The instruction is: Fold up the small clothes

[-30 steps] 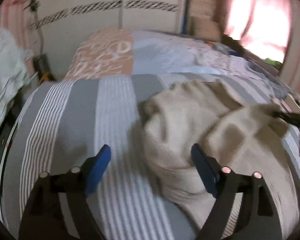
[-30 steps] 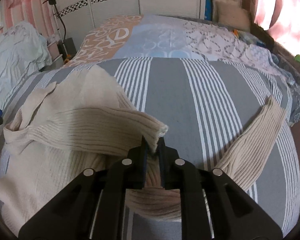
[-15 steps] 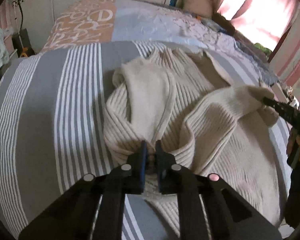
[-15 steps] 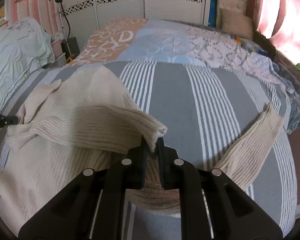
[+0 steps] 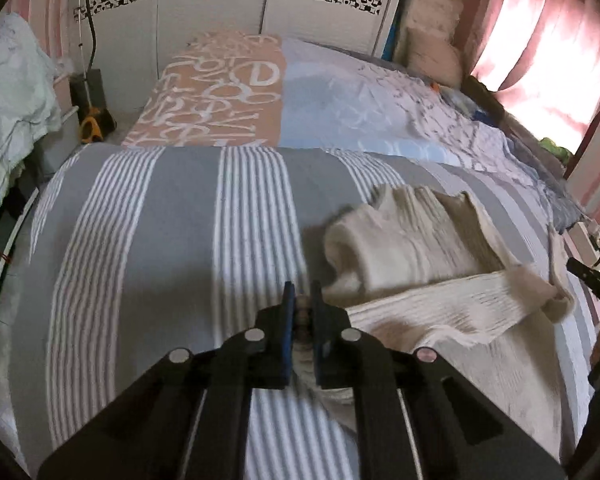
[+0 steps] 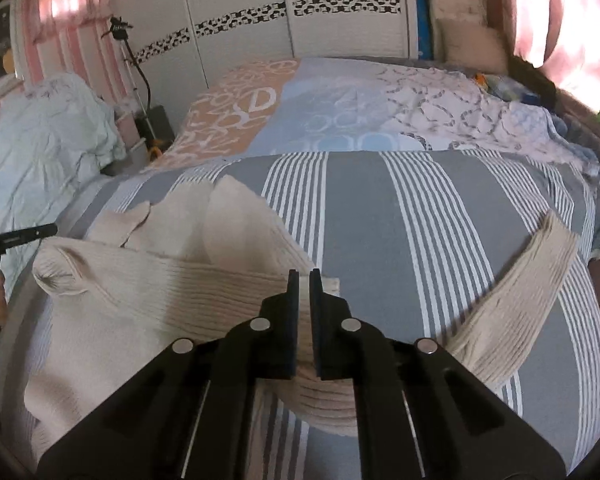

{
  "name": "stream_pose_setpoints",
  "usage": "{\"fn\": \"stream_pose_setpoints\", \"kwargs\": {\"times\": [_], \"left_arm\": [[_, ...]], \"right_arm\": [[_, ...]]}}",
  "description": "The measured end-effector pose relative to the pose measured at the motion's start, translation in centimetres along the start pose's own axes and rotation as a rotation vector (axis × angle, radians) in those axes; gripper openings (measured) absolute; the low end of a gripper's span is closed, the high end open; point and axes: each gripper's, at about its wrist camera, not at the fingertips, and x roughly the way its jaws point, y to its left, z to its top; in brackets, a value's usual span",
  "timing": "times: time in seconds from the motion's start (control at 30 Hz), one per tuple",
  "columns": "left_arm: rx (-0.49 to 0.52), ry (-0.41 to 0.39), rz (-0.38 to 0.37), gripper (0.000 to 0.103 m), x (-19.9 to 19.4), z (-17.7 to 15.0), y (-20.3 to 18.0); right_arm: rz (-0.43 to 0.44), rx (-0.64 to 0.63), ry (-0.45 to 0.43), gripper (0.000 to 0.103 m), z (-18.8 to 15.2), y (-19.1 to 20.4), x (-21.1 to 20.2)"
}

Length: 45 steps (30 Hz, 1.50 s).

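While the cream sweater [image 6: 112, 320] lay spread on the striped bed [image 6: 364, 216], both grippers were at its near edge. The left gripper [image 5: 302, 300] had its jaws pressed together on a fold of the knit, which showed between them in the left wrist view. The right gripper [image 6: 303, 280] had its jaws nearly together with a thin gap; cloth sat just behind and beneath them, but whether they pinched it could not be told.

Taking the sweater's body as landmark, one sleeve [image 6: 516, 300] ran out from it to the right, its long axis slanting away from the right gripper toward the bed's far right edge. The other sleeve [image 5: 460, 304] lay across the body's top, its cuff pointing right in the left wrist view. The body sat ahead and left of the right gripper, and ahead and right of the left gripper.

Judging from this, the stretched-out sleeve was nearer the right gripper, so bringing it in over the body would likely fall to that side.
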Motion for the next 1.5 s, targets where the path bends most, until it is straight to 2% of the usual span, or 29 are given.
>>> {"fn": "stream_pose_setpoints", "kwargs": {"times": [0.17, 0.23, 0.3, 0.33, 0.37, 0.43, 0.5, 0.6, 0.63, 0.7, 0.8, 0.83, 0.9, 1.0, 1.13, 1.27, 1.4, 1.47, 1.5], "left_arm": [[0.072, 0.069, 0.024, 0.009, 2.7, -1.7, -0.7], [0.048, 0.070, 0.020, 0.014, 2.5, -2.1, 0.0], [0.020, 0.043, 0.016, 0.031, 1.4, -2.1, 1.0], [0.013, 0.021, 0.038, 0.045, 0.6, -2.1, 1.4], [0.016, 0.004, 0.055, 0.051, -0.3, -2.1, 1.4], [0.043, -0.006, 0.049, 0.051, -1.5, -2.6, 0.8], [0.099, 0.007, 0.039, 0.056, -1.7, -3.4, -1.0], [0.201, 0.056, 0.097, 0.056, 0.4, -4.9, -3.9], [0.245, 0.072, 0.132, 0.056, 1.5, -5.5, -4.8], [0.311, 0.101, 0.157, 0.056, 2.8, -6.8, -5.7], [0.364, 0.100, 0.177, 0.057, 2.8, -8.1, -5.3], [0.371, 0.103, 0.176, 0.058, 2.8, -8.3, -5.0], [0.374, 0.113, 0.199, 0.069, 2.9, -8.3, -4.1], [0.349, 0.114, 0.182, 0.072, 2.7, -8.1, -2.6], [0.341, 0.068, 0.158, 0.072, 0.8, -7.6, -3.4], [0.322, 0.032, 0.045, 0.072, -0.5, -6.4, -5.7], [0.299, 0.049, 0.001, 0.072, 2.2, -5.2, -7.8], [0.284, 0.085, 0.008, 0.072, 4.4, -5.1, -8.3], [0.284, 0.100, 0.022, 0.072, 5.1, -5.3, -8.3]], "right_arm": [[0.028, 0.075, 0.057, 0.008, -0.3, -1.2, 1.9], [0.031, 0.078, 0.060, 0.026, -0.3, -1.3, 1.9], [0.037, 0.070, 0.063, 0.032, -0.3, -1.1, 1.9], [0.040, 0.055, 0.060, 0.032, -0.3, -0.6, 1.7], [0.048, 0.040, 0.057, 0.032, -0.3, -0.1, 1.6], [0.075, -0.012, 0.063, 0.032, -0.5, 1.5, 1.9], [0.085, -0.075, 0.088, 0.032, -0.9, 3.3, 2.8], [0.027, -0.174, 0.145, 0.031, -2.1, 5.2, 4.7], [0.023, -0.186, 0.161, 0.031, -2.5, 5.2, 5.0], [0.020, -0.193, 0.179, 0.030, -3.1, 4.6, 5.1], [0.016, -0.191, 0.188, 0.030, -3.4, 3.1, 4.8], [0.010, -0.193, 0.188, 0.030, -3.4, 2.7, 4.7], [-0.023, -0.215, 0.187, 0.030, -3.5, 2.2, 4.7], [0.020, -0.189, 0.173, 0.030, -3.3, 1.6, 4.2], [0.113, -0.172, 0.074, 0.031, -2.4, 2.8, 1.5], [0.175, -0.216, 0.066, 0.031, -1.9, 6.4, 2.1], [0.164, -0.248, 0.109, 0.031, -2.7, 9.0, 4.9], [0.132, -0.262, 0.132, 0.028, -3.1, 8.8, 5.9], [0.115, -0.270, 0.134, 0.020, -3.3, 8.6, 5.9]]}}
